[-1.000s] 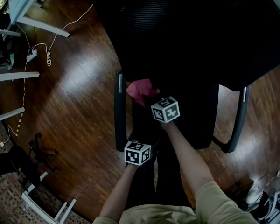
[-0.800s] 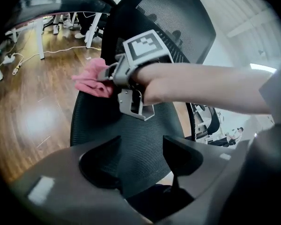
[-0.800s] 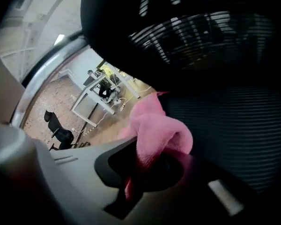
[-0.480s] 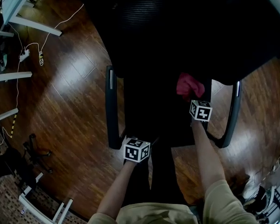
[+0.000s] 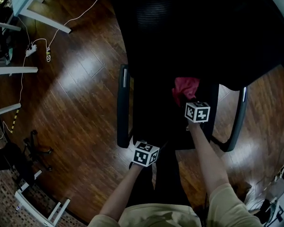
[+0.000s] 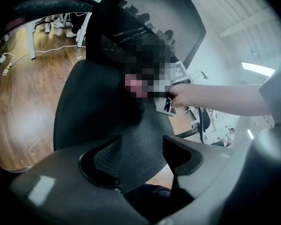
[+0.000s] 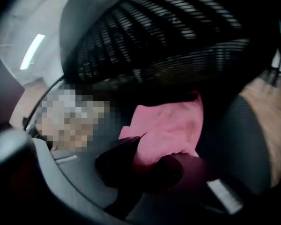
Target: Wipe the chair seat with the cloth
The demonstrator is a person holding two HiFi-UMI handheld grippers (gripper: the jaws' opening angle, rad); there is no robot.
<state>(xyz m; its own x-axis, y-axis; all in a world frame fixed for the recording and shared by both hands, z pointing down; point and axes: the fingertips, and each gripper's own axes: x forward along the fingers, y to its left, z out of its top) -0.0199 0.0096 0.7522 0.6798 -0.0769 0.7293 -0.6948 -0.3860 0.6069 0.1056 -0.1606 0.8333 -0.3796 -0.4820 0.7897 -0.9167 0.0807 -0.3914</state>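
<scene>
Cloth (image 5: 185, 88) shifted slightly toward 9 o'clock across chair seat (image 5: 156, 122), clamped in right gripper (image 7: 150, 162); left gripper (image 6: 139, 154) gapes empty, apparently hovering at seat's 6 o'clock edge.

In the head view, the chair seat (image 5: 154, 112) fills the middle of the frame. Its backrest (image 5: 170, 22) lies above it at the top. One armrest (image 5: 122, 108) runs along its left edge and another (image 5: 240, 119) along its right. The cloth (image 5: 185, 88) lies on the seat, right of centre, between the jaws of my right gripper (image 7: 152, 156) just below it. My left gripper (image 6: 139, 154) sits lower left, at the seat's bottom edge. A power strip (image 5: 32, 55) lies on the floor (image 5: 75, 98) at upper left.
</scene>
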